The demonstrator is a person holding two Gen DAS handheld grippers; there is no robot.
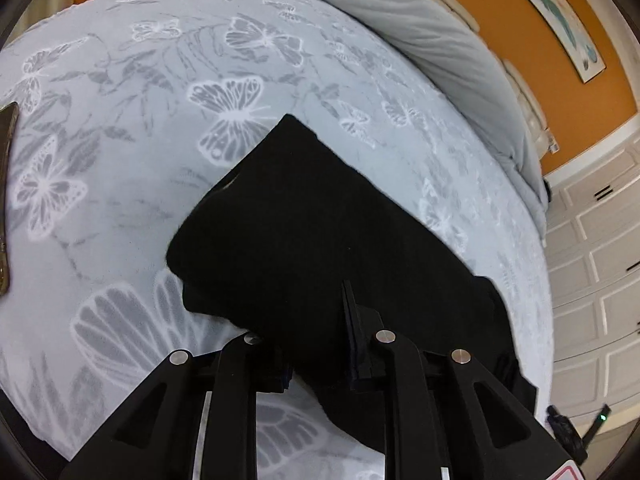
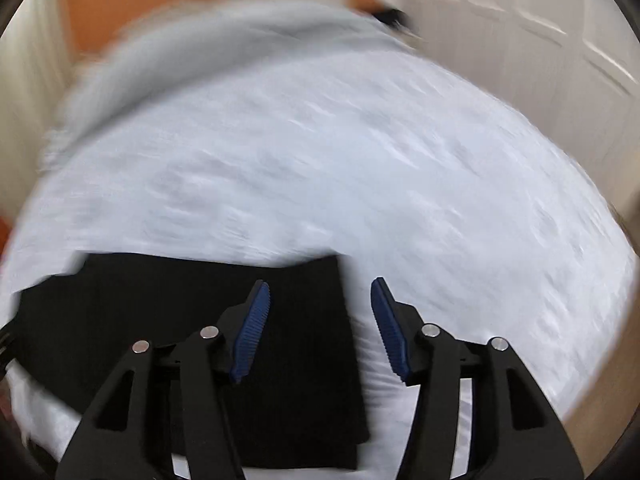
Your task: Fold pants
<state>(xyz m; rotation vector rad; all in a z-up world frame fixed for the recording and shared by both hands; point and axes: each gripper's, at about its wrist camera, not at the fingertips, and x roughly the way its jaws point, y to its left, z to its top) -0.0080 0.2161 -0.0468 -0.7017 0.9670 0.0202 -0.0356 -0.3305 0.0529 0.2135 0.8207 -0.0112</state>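
Left wrist view: our left gripper [image 1: 320, 344] has the black pants [image 1: 316, 232] between its fingers.

We see the pants folded into a dark block on the butterfly-patterned blanket [image 1: 132, 120] of the bed, with a grey pillow [image 1: 440, 40] further off near the orange wall [image 1: 532, 40]. Cloth fills the gap between our left fingers, one finger half hidden under the fabric, so they are pinching the near edge. On the right wrist view, blurred, our right gripper [image 2: 320, 328] is spread wide with nothing between its blue pads [image 2: 252, 332]. The pants [image 2: 168, 320] lie below its left finger; its right finger is over bare blanket [image 2: 440, 200], beside the pants' right edge.
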